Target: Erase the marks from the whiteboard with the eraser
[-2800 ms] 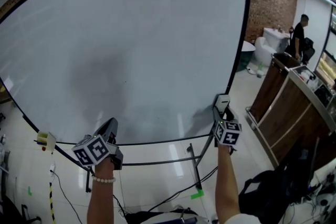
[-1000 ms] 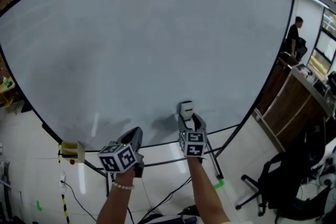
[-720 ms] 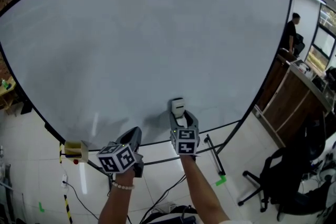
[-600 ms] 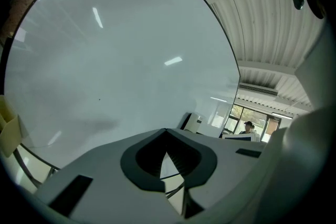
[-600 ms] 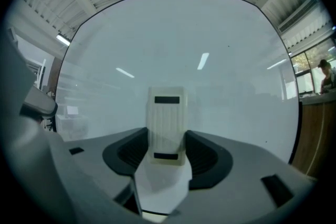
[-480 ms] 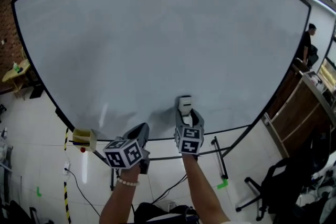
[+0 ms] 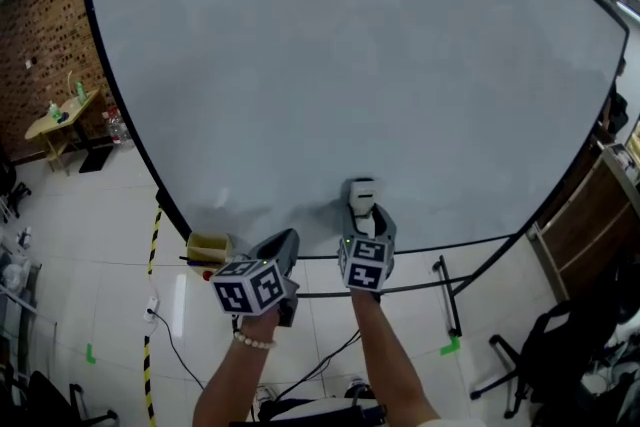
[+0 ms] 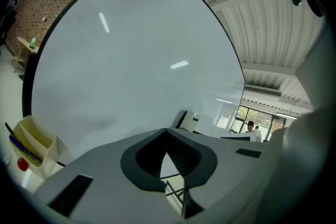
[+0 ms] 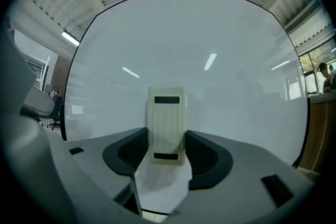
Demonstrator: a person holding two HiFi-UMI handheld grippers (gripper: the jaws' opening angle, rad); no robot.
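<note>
A large whiteboard [image 7: 350, 65] on a black stand fills the head view; I see no marks on it. My right gripper [image 7: 362, 205] is shut on a cream ribbed eraser [image 7: 362, 192], held against the board's lower middle part. In the right gripper view the eraser [image 9: 167, 126] stands upright between the jaws, in front of the whiteboard [image 9: 220, 92]. My left gripper [image 7: 284, 245] hangs just below the board's bottom edge, to the left of the right one, shut with nothing in it. The left gripper view shows its tips [image 8: 167, 132] touching and the whiteboard [image 8: 131, 60] behind.
A yellow marker holder [image 7: 207, 248] with pens hangs at the board's lower left corner, also seen as the holder [image 8: 29, 139]. The stand's legs [image 7: 447, 295] reach onto the white tiled floor. A small table [image 7: 60, 120] stands far left; a wooden counter [image 7: 600, 215] and an office chair [image 7: 545, 365] stand right.
The head view has swung left, so the board's left edge and brick wall show. My right gripper with the eraser has moved left along the board's lower part since 2.8 s ago.
</note>
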